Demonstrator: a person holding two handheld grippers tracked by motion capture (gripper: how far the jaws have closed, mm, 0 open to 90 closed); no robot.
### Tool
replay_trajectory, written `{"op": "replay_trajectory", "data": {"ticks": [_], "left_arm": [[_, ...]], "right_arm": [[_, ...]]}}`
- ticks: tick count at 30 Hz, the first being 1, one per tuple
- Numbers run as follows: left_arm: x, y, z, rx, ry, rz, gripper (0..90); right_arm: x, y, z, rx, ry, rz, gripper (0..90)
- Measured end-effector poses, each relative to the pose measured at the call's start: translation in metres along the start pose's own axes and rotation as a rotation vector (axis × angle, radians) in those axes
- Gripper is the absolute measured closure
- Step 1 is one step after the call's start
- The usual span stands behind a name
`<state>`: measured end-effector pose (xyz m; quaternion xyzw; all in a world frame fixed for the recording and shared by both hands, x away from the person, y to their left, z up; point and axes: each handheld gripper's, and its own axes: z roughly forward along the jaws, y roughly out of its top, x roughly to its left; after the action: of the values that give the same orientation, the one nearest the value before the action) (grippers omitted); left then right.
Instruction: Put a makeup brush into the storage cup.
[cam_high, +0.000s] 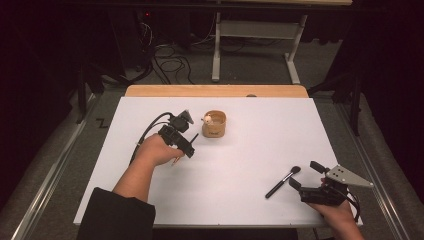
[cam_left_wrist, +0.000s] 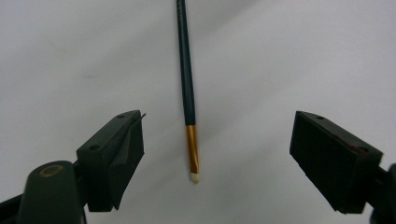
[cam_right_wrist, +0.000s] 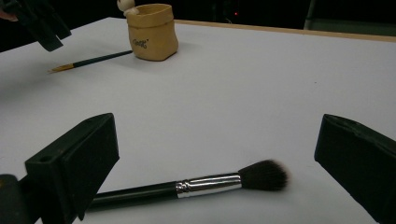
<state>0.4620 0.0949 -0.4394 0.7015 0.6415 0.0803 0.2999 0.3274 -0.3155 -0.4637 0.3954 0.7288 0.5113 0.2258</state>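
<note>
Thin brush (cam_left_wrist: 187, 84), fluffy brush (cam_right_wrist: 196, 183), tan pot (cam_right_wrist: 152, 31).

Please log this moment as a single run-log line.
left gripper: open above thin brush | right gripper: open around makeup brush | both brushes lying on table | tan pot: upright
</note>
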Motion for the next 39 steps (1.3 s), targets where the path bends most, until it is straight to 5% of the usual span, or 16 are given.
{"op": "replay_trajectory", "data": {"ticks": [18,39], "left_arm": [[0.009,0.010,0.018,0.030,0.026,-0.015,39.6],[0.006,0.005,0.030,-0.048,0.020,0.027,66.4]], "right_arm": [[0.001,0.000,0.001,-0.013,0.017,-0.007,0.4],[0.000,-0.001,-0.001,-0.013,0.015,0.003,0.4]]}}
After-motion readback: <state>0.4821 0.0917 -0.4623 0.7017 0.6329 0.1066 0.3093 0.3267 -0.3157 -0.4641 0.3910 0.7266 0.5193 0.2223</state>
